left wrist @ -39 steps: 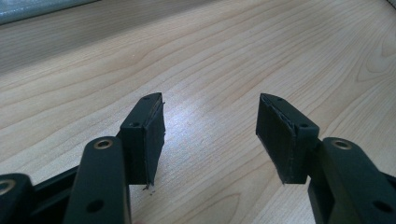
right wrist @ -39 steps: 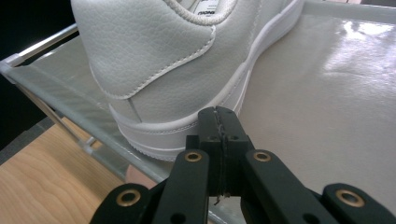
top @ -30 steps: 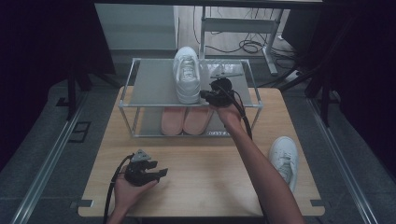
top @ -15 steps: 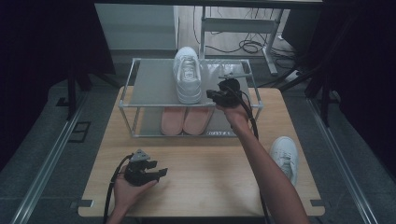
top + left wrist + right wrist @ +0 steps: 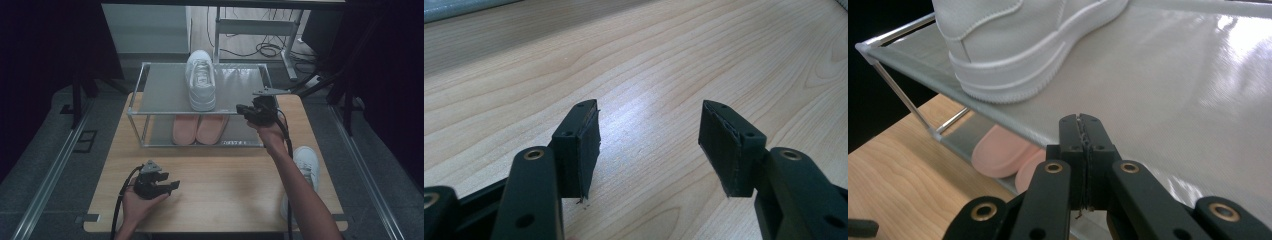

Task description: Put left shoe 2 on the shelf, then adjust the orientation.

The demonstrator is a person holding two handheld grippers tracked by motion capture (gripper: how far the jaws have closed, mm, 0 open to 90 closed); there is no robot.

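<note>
pale wood table [image 5: 225, 170] amid dark floor [image 5: 45, 150], left gripper [image 5: 649, 142] agape, right gripper [image 5: 1083, 125] closed empty beside shoe rack [image 5: 165, 90]

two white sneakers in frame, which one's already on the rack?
The white sneaker on the top shelf, beside the shut right tongs. The other white sneaker lies on the table's right edge by the person's forearm.

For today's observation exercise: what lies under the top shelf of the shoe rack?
Under the top shelf sit two pink slippers, side by side on the lower shelf. Their far ends are covered by the shelf and the white shoe above.
</note>
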